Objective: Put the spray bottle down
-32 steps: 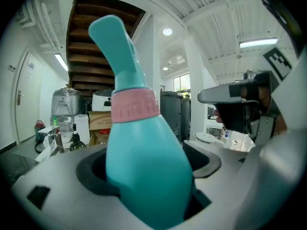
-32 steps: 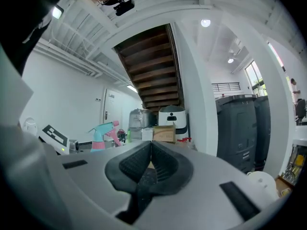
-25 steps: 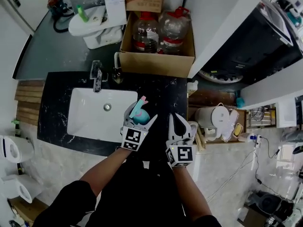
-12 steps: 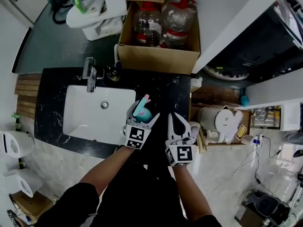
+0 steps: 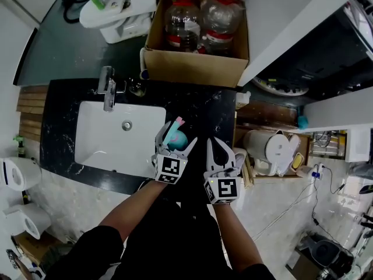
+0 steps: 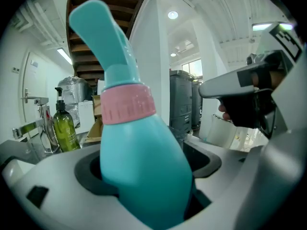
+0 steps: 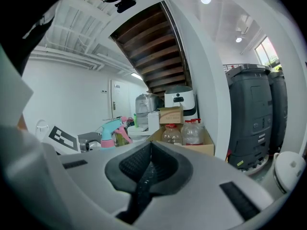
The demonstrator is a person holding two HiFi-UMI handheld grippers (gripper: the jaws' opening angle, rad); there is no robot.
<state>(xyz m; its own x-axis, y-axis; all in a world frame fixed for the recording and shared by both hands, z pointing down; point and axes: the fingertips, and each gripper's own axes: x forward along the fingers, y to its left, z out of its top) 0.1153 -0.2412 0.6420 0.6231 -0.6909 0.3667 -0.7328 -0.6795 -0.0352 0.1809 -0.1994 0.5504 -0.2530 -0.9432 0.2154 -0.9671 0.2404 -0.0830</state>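
My left gripper (image 5: 174,148) is shut on a teal spray bottle (image 5: 175,137) with a pink collar, holding it by the body over the black counter (image 5: 201,116), just right of the sink. In the left gripper view the spray bottle (image 6: 139,147) fills the gap between the jaws of the left gripper (image 6: 146,176) and leans slightly left; its base is hidden. My right gripper (image 5: 217,149) is beside it on the right, shut and empty. In the right gripper view the right gripper (image 7: 149,163) has its pads together, and the spray bottle (image 7: 112,130) shows to the left.
A white sink (image 5: 99,147) with a chrome faucet (image 5: 106,89) lies left of the grippers. A green soap bottle (image 6: 64,127) stands by the faucet. A cardboard box (image 5: 192,69) holding large water bottles sits behind the counter. A white kettle (image 5: 265,147) stands at the right.
Both grippers have sunk a little toward the counter, the left one still holding the spray bottle. The view has drifted slightly; the jaws have not changed.
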